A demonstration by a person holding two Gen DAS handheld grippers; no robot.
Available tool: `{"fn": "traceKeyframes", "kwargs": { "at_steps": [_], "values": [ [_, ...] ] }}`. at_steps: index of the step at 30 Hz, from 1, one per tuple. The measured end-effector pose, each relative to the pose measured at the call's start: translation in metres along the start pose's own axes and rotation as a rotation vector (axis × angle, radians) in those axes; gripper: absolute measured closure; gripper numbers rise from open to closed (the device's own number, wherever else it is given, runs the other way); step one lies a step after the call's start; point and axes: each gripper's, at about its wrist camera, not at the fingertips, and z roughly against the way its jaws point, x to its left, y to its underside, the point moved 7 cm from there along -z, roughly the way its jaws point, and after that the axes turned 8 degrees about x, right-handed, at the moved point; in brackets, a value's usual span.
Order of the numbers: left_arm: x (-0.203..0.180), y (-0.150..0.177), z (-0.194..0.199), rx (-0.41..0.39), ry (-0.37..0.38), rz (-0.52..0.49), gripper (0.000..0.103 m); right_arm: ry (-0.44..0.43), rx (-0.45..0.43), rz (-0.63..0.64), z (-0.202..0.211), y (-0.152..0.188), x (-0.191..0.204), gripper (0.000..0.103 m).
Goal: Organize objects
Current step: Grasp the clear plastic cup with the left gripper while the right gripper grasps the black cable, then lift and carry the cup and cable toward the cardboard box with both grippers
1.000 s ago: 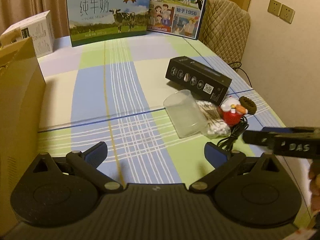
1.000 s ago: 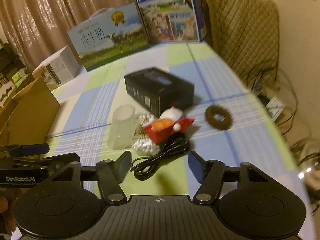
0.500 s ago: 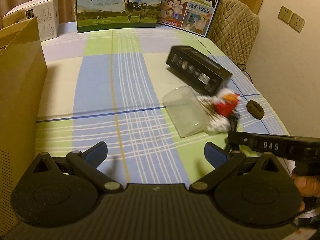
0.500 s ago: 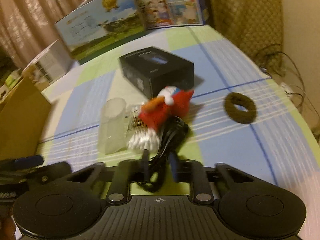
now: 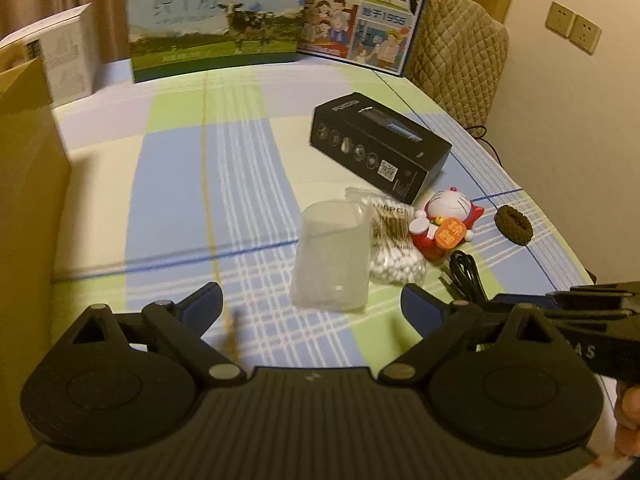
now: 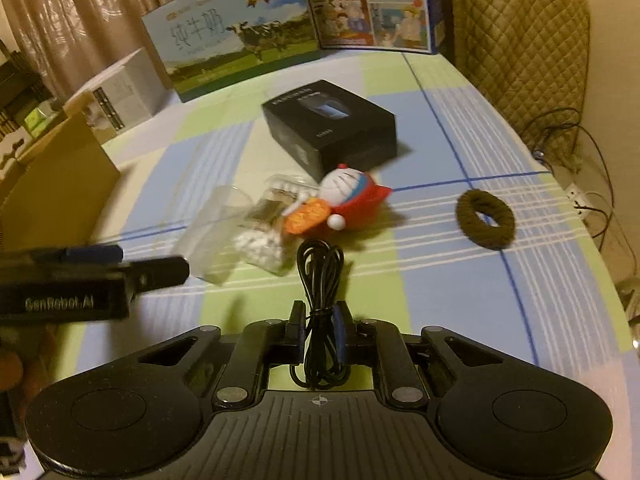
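Note:
My right gripper point(image 6: 320, 320) is shut on a coiled black cable point(image 6: 320, 276), whose loop sticks out ahead of the pads. My left gripper point(image 5: 312, 304) sits low over the table, its jaws wide and closing. A clear plastic cup point(image 5: 332, 256) stands just ahead, between the fingertips, with neither pad touching it. Behind the cup lie a bag of cotton swabs point(image 5: 394, 240), a red and white cat figure point(image 5: 444, 220) and a black box point(image 5: 380, 148). A brown hair tie point(image 6: 486, 218) lies apart at the right.
A tall cardboard box point(image 5: 28, 200) stands at the table's left edge. Two milk cartons point(image 5: 216, 20) and a white box point(image 5: 68, 56) line the far side. A quilted chair point(image 6: 520, 40) stands at the far right corner, with loose wires point(image 6: 580, 152) beyond the right edge.
The right gripper closed on the black cable. The left gripper came nearer to the clear cup and its jaws narrowed a little.

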Motion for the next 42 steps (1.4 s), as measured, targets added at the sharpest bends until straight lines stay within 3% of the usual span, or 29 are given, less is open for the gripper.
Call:
{"fn": "traceKeyframes", "kwargs": {
  "at_steps": [7, 13, 15, 17, 20, 22, 28, 35, 40, 42],
  "values": [
    [-0.001, -0.010, -0.023, 0.029, 0.009, -0.019, 0.013, 0.022, -0.018, 0.015, -0.006, -0.006, -0.005, 0.082],
    [-0.003, -0.015, -0.032, 0.033, 0.015, -0.041, 0.018, 0.069, -0.005, 0.122, -0.016, -0.002, 0.004, 0.082],
    [-0.006, -0.016, -0.036, 0.033, 0.018, -0.053, 0.024, 0.078, -0.002, 0.136, -0.018, -0.002, 0.005, 0.082],
    [-0.008, -0.016, -0.040, 0.040, 0.020, -0.065, 0.031, 0.057, 0.013, 0.098, -0.016, -0.002, 0.002, 0.092],
    [-0.012, -0.016, -0.043, 0.044, 0.025, -0.079, 0.041, 0.028, 0.018, 0.043, -0.013, -0.003, -0.002, 0.092],
    [-0.012, -0.016, -0.043, 0.048, 0.021, -0.084, 0.057, 0.041, 0.019, 0.049, -0.013, -0.003, -0.002, 0.092],
    [-0.008, -0.005, -0.035, 0.071, 0.003, -0.067, 0.057, -0.001, 0.017, 0.015, -0.009, -0.004, 0.002, 0.092],
    [-0.007, 0.039, 0.002, 0.104, -0.032, -0.044, 0.057, 0.014, 0.018, 0.056, 0.009, 0.018, 0.011, 0.092],
    [-0.017, 0.068, 0.032, 0.089, -0.035, -0.096, 0.057, 0.011, 0.021, 0.058, 0.021, 0.037, 0.010, 0.092],
    [-0.020, 0.073, 0.036, 0.082, -0.034, -0.111, 0.051, 0.001, 0.030, 0.042, 0.020, 0.043, 0.009, 0.092]
  ]
}}
